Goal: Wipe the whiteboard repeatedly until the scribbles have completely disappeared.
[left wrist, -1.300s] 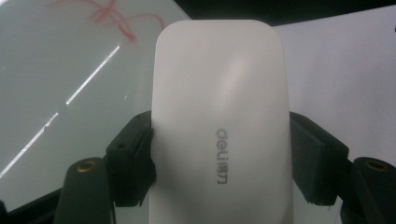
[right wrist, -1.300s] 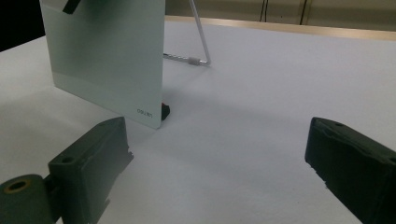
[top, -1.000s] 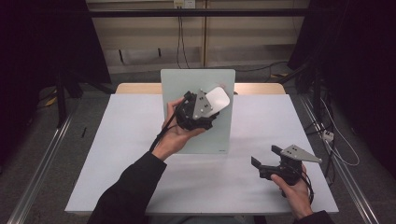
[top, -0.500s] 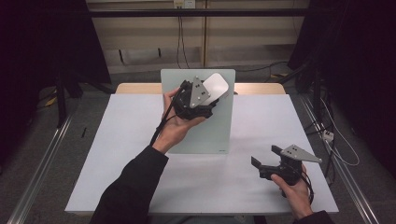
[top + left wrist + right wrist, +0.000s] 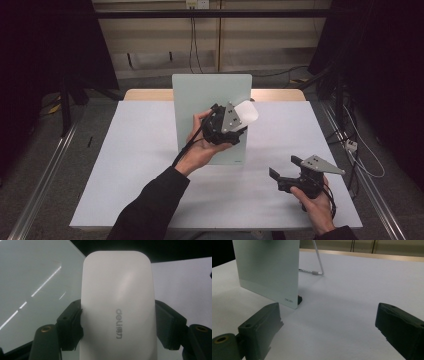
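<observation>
The left gripper (image 5: 239, 120) has its jaws clamped on the white rounded plastic eraser (image 5: 117, 305), held at the pale green glass board (image 5: 200, 100) standing on the tabletop (image 5: 135, 150), so wiping looks underway, while the right gripper (image 5: 285, 172) waits with jaws open.

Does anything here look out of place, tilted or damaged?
Nothing stands out. The board stands propped on its wire stand on the table, with no damage visible. The left tongs grip the white eraser squarely by its sides. The right tongs are open above the table.
</observation>
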Available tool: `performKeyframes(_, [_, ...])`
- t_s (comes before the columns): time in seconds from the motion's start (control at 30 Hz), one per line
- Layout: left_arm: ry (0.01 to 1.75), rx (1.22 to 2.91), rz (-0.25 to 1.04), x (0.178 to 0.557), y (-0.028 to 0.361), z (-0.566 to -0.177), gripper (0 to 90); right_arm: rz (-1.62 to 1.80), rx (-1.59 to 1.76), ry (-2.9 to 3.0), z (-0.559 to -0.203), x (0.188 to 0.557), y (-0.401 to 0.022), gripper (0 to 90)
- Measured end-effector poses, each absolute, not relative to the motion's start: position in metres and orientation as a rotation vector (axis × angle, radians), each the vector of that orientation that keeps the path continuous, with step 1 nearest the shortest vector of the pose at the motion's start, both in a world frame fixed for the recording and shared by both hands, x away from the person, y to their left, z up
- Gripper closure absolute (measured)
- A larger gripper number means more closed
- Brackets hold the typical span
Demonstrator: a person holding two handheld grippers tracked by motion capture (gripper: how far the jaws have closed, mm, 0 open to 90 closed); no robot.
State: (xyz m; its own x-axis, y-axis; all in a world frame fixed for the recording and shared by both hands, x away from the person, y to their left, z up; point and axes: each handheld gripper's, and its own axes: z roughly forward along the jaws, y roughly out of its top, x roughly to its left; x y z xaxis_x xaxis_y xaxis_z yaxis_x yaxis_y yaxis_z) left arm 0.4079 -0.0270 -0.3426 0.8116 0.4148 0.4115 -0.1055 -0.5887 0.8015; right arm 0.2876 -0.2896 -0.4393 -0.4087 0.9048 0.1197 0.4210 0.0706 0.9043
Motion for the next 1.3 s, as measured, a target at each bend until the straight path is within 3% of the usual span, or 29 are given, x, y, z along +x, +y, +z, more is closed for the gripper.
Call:
performKeyframes(0.27, [0.22, 2.129, 0.708, 0.406, -0.03, -0.344, 31.1, 1.313, 1.31, 1.871, -0.439, 0.288, -0.29, 6.0])
performKeyframes(0.77, [0.346, 2.007, 0.818, 0.433, 0.008, -0.286, 31.1, 1.314, 1.311, 1.869, -0.439, 0.287, -0.29, 6.0])
performKeyframes(1.07, [0.308, 2.008, 0.837, 0.432, -0.011, -0.286, 31.1, 1.317, 1.313, 1.869, -0.439, 0.287, -0.29, 6.0])
performKeyframes(1.3, [0.245, 2.071, 0.792, 0.419, -0.03, -0.314, 31.1, 1.321, 1.31, 1.871, -0.439, 0.287, -0.29, 6.0])
